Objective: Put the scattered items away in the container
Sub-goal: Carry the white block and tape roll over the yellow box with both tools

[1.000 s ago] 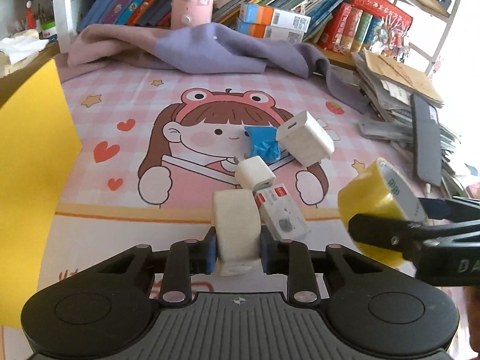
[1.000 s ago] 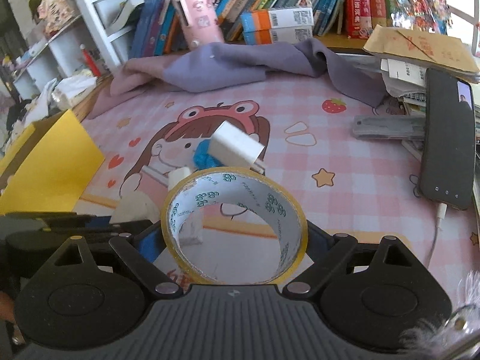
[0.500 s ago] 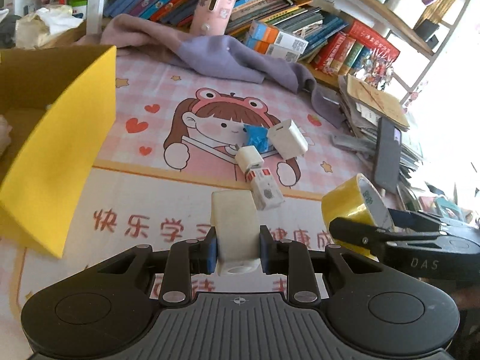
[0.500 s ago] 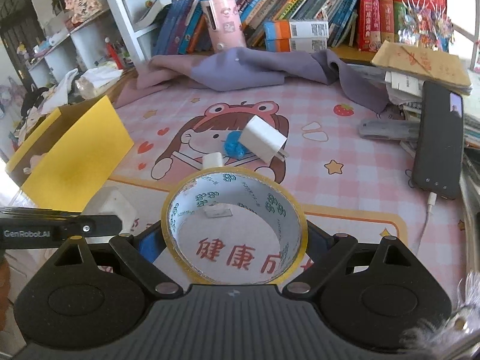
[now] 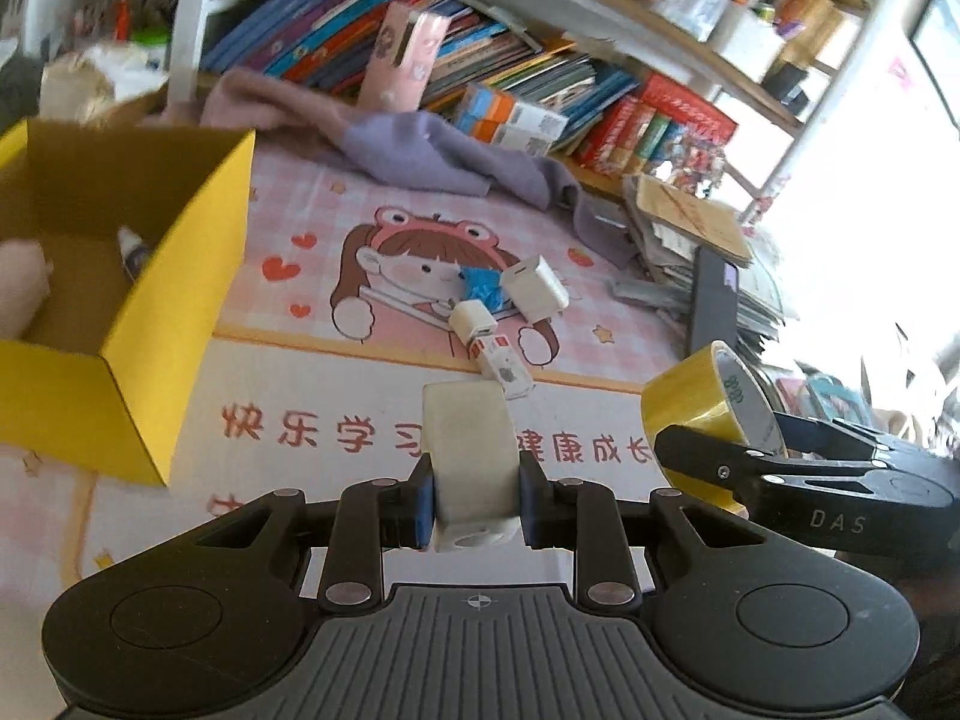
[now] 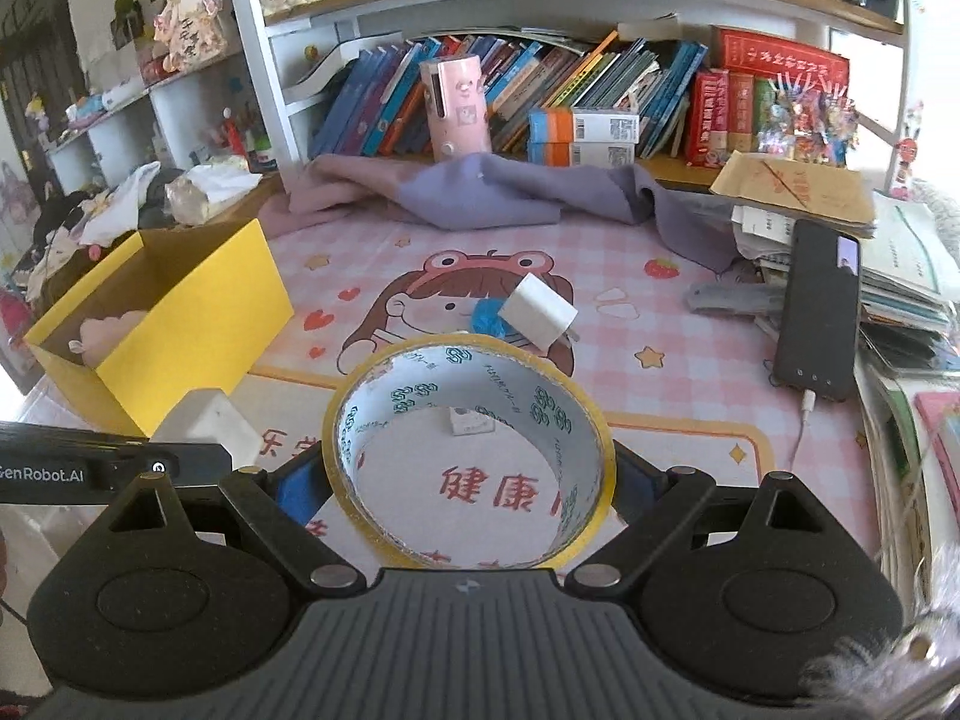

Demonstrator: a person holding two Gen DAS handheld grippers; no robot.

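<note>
My left gripper [image 5: 471, 501] is shut on a cream white block [image 5: 467, 444], lifted above the mat. My right gripper [image 6: 471, 486] is shut on a yellow tape roll [image 6: 564, 516], whose hollow faces the right wrist camera; the same tape roll [image 5: 690, 408] shows at the right of the left wrist view. The open yellow box [image 5: 180, 300] stands to the left, also seen as the yellow box [image 6: 198, 306], holding a pink soft item and a small tube. On the mat lie a large white charger [image 5: 536, 289], a small white plug [image 5: 471, 321], a blue wrapper [image 5: 480, 288] and a red-and-white pack [image 5: 504, 363].
A purple cloth [image 6: 498, 192] lies at the back of the pink cartoon mat [image 6: 372, 276]. Books fill the shelf behind. A black phone [image 6: 819, 318] on a cable leans on a paper stack at the right edge.
Both grippers have risen and pulled back from the mat with their loads. The yellow box has come further into view on the left, its inside now showing.
</note>
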